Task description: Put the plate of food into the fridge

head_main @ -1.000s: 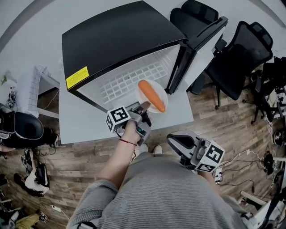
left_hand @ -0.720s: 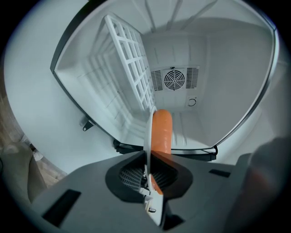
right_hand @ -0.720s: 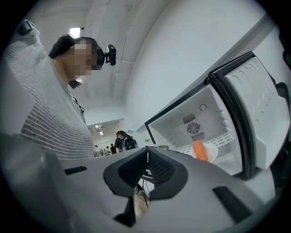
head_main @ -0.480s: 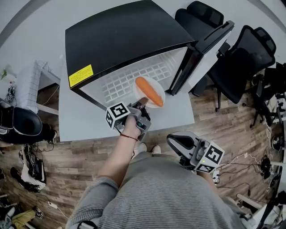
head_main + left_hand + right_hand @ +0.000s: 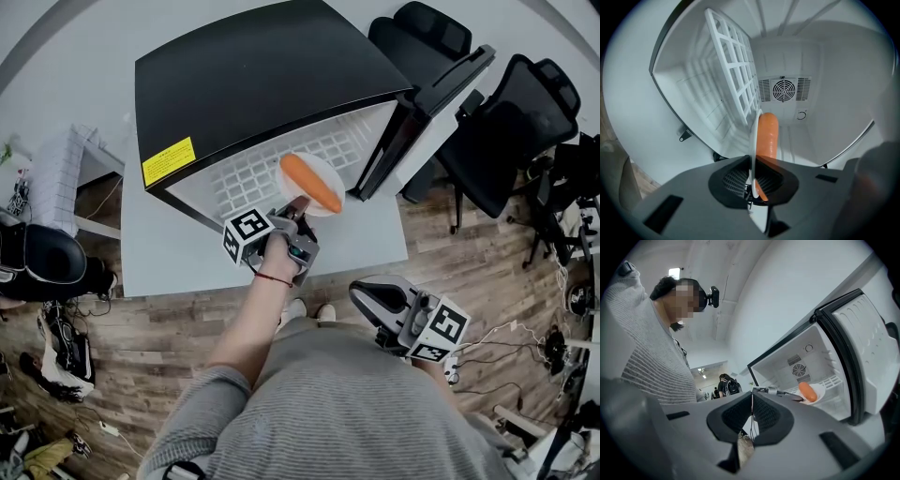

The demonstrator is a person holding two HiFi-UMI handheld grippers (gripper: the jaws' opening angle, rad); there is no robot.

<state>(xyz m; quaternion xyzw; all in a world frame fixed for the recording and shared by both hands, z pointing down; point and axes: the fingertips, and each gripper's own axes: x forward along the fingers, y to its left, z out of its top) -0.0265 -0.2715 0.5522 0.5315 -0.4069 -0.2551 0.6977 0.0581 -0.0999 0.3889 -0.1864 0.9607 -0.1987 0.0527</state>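
Clamping plate [image 5: 325,172] rim, left claw [image 5: 297,205].

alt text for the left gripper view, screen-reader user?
The left gripper, jaws shut on the rim of a round white plate seen edge-on, holds it with a long orange piece of food at the mouth of an open white fridge. A white wire shelf shows at the picture's left, a round fan vent on the back wall.

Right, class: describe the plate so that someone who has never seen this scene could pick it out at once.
Find the black fridge, door open. At its mouth, by the white wire shelf, the left gripper holds a round white plate by its rim. It is the only dish, carrying one long orange piece of food.
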